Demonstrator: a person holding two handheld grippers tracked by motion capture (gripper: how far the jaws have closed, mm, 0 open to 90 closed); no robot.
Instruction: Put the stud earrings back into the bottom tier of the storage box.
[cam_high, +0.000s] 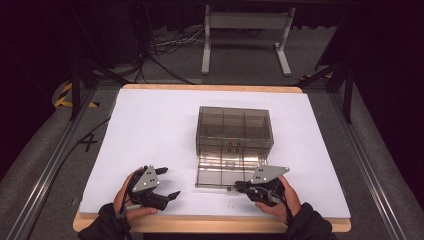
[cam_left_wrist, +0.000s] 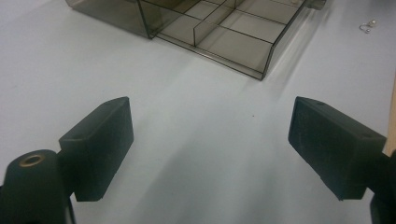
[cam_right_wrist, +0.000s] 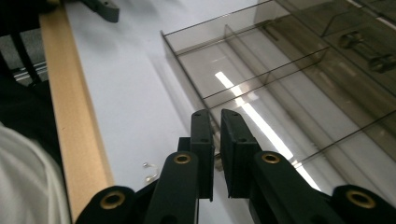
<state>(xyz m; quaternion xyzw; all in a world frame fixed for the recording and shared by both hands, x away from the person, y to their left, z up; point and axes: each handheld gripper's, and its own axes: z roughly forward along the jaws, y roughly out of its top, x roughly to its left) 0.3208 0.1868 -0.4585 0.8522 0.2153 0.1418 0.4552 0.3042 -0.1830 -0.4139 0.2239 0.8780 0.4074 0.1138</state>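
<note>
A smoky clear plastic organizer box (cam_high: 235, 131) sits a little right of the middle of the white worktop (cam_high: 150, 125). Its lowest drawer (cam_high: 227, 172) is pulled out toward six o'clock, with thin dividers splitting it into compartments.

The right gripper (cam_high: 238, 186) lies at about five o'clock on the worktop, pointing toward nine o'clock at the drawer's front right corner. In the right gripper view its jaws are nearly clenched, with a narrow gap between them that straddles the thin front wall of the drawer (cam_right_wrist: 196, 88); whether the pads actually press on that wall cannot be told.

A small metal hook (cam_right_wrist: 148, 171) lies on the worktop just beside this gripper, between the drawer and the wooden front edge (cam_right_wrist: 77, 116) of the worktop.

The left gripper (cam_high: 167, 182) rests at about seven o'clock, well apart from the drawer, pointing toward three o'clock. Its jaws are released and spread wide over bare white surface, with nothing between them; the left gripper view shows the drawer (cam_left_wrist: 224, 32) farther off at twelve o'clock.
</note>
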